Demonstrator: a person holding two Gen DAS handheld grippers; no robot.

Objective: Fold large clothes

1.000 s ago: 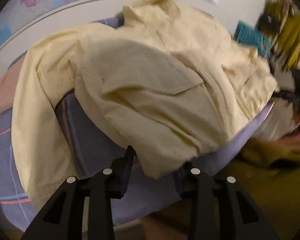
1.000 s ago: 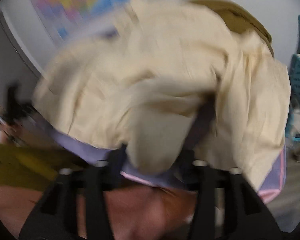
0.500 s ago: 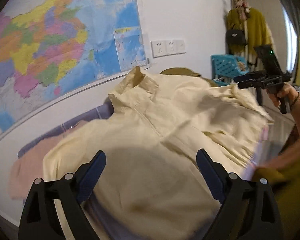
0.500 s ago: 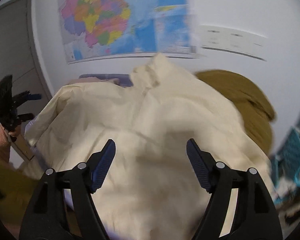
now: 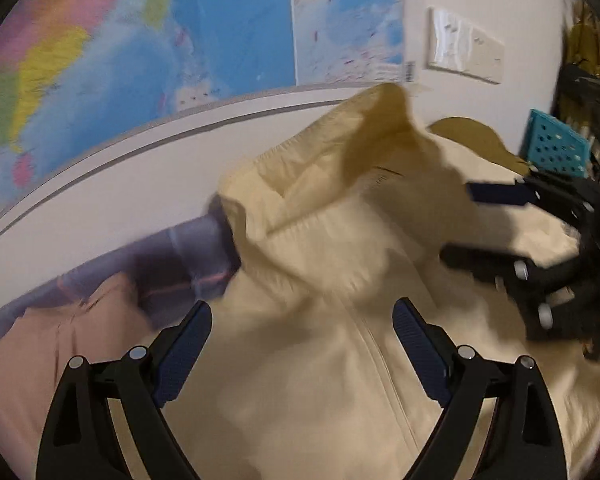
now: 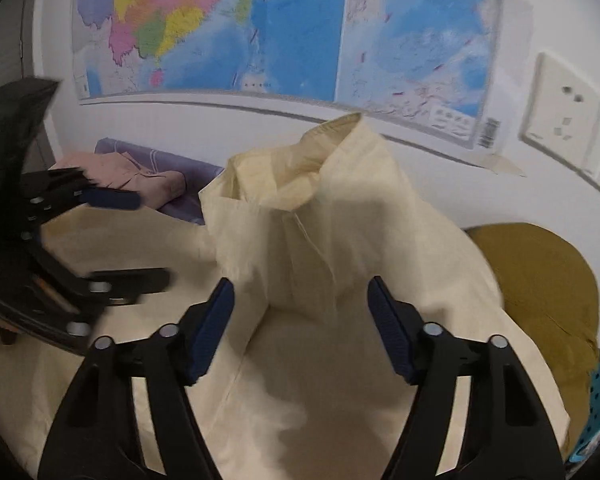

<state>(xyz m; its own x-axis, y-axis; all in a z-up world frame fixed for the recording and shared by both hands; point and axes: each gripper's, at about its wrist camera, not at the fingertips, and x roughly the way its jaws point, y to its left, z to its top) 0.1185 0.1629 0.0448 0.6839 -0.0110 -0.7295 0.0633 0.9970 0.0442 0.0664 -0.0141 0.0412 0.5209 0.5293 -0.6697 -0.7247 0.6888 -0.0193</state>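
Note:
A large pale yellow jacket (image 5: 340, 320) lies spread on the table, its collar (image 5: 372, 136) standing up toward the wall; it also shows in the right wrist view (image 6: 320, 280). My left gripper (image 5: 302, 344) is open and empty, hovering over the jacket just below the collar. My right gripper (image 6: 300, 320) is open and empty, also over the jacket near the collar (image 6: 324, 152). Each gripper appears in the other's view: the right one at the right edge (image 5: 500, 224), the left one at the left edge (image 6: 112, 240), both open.
A folded pink garment (image 6: 132, 176) lies on a purple cloth (image 5: 188, 256) by the wall at left. An olive garment (image 6: 540, 280) lies at right. A wall map (image 6: 284, 28), a wall socket (image 6: 568, 112) and a teal basket (image 5: 556, 148) are behind.
Both grippers have let go of the jacket's hem, opened, and moved forward over the jacket toward the collar. The jacket now lies spread flat.

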